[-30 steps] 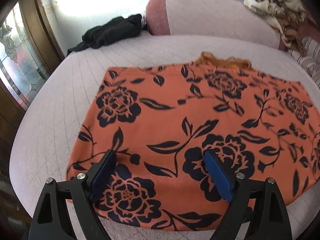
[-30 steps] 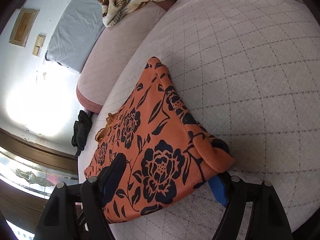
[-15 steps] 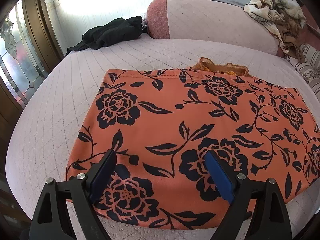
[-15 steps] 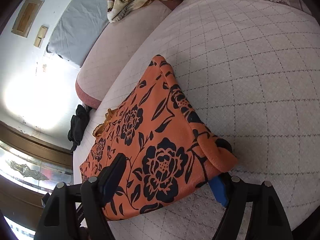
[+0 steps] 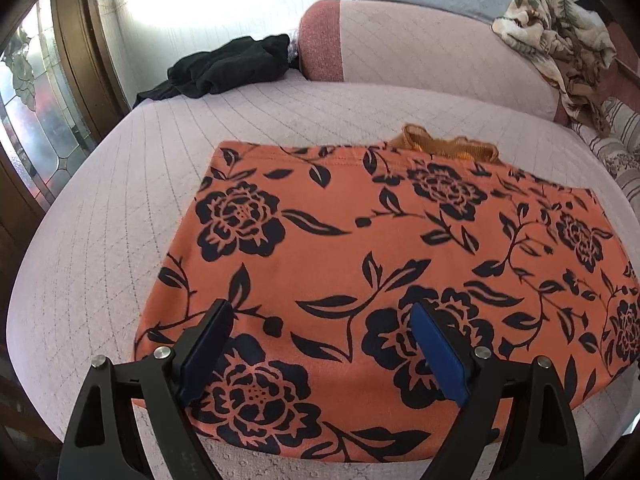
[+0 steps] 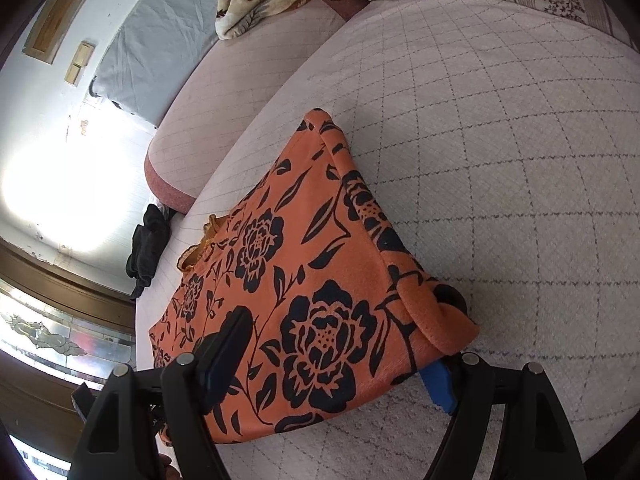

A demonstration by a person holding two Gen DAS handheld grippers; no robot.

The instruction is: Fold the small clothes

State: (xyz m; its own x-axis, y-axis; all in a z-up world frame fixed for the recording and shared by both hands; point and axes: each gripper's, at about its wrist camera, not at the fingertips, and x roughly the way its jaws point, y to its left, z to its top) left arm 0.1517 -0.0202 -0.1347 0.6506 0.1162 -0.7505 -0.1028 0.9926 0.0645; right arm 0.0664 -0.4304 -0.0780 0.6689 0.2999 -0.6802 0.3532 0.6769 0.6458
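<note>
An orange garment with black flowers (image 5: 380, 248) lies folded flat on the pink quilted bed (image 5: 120, 208). An orange lace trim (image 5: 448, 146) sticks out at its far edge. My left gripper (image 5: 320, 324) is open and hovers over the garment's near left part. My right gripper (image 6: 340, 344) is open at the garment's (image 6: 304, 280) near right corner. Its left finger is above the cloth, and its right blue pad (image 6: 438, 386) is partly under the lifted corner fold (image 6: 436, 320).
A black garment (image 5: 228, 66) lies at the bed's far left, beside a pink bolster (image 5: 420, 52). A brown patterned blanket (image 5: 560, 36) is heaped at the far right. A wooden door with glass (image 5: 36, 108) stands left of the bed.
Both grippers stayed open. The left view pulled back and up a little, showing more of the garment's right side. The right gripper shifted slightly at the same corner.
</note>
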